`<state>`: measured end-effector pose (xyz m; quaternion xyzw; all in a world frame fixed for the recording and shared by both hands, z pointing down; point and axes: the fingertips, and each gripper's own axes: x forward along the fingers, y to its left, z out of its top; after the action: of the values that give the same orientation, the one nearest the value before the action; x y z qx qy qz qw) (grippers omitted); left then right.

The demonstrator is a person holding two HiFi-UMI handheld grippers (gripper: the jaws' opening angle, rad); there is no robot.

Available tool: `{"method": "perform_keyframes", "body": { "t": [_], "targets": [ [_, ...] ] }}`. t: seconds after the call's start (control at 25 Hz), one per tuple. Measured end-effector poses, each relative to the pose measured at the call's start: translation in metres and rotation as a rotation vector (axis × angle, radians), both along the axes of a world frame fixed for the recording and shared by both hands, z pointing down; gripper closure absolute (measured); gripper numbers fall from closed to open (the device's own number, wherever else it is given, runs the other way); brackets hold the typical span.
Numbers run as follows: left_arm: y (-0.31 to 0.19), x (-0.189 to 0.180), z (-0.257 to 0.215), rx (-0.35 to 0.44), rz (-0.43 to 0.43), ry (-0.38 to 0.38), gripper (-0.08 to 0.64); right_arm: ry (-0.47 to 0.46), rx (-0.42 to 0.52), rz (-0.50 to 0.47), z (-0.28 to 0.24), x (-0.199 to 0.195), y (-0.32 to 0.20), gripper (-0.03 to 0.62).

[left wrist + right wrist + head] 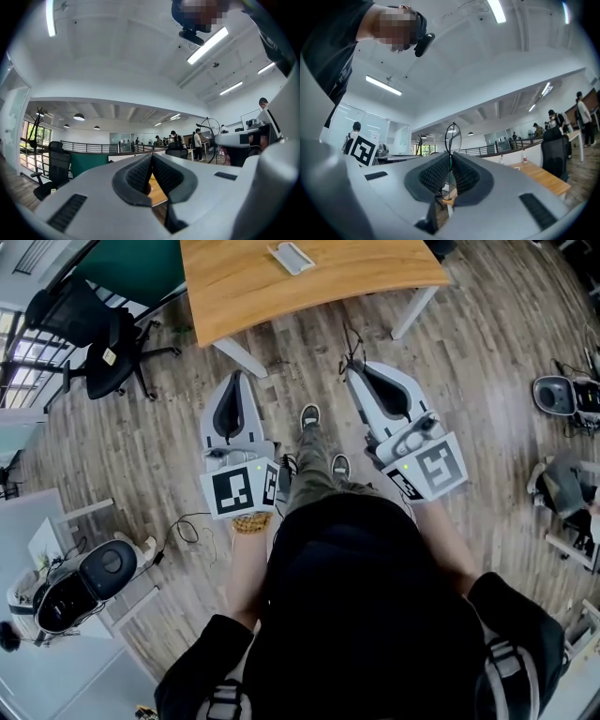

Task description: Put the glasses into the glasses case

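I'm standing back from the desk [309, 287], with open floor [309, 357] lying between its near edge and both claws, and a chair [94, 343] off to the left. My right claw [451, 158] is pinching the glasses [453, 136], one round lens sticking up past its tips. The case [291, 257] is sitting on the desk, well ahead. My left claw [151, 161] is pressed together, with nothing in it. I'm holding both claws out front, side by side, pointing deskward.

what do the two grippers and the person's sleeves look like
The left gripper and right gripper are white tapered shells with black insets and dark ribbed jaws. Each carries a white cube with black square markers. The sleeves are black.
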<state>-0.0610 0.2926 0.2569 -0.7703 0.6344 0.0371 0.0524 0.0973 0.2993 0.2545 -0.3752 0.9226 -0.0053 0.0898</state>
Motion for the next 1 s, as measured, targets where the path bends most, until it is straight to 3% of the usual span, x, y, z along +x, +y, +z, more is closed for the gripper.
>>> {"method": "perform_keyframes", "body": {
  "t": [0.44,1.0],
  "targets": [
    [-0.028,-0.023,0.003,0.007,-0.004,0.034,0.54,0.047,-0.04,-0.061,0.024,-0.033,-0.019,0.56],
    [-0.101,-0.017,0.014,-0.009,0.07,0.062,0.54,0.09,-0.066,-0.033,0.034,-0.045,-0.088,0.56]
  ]
}}
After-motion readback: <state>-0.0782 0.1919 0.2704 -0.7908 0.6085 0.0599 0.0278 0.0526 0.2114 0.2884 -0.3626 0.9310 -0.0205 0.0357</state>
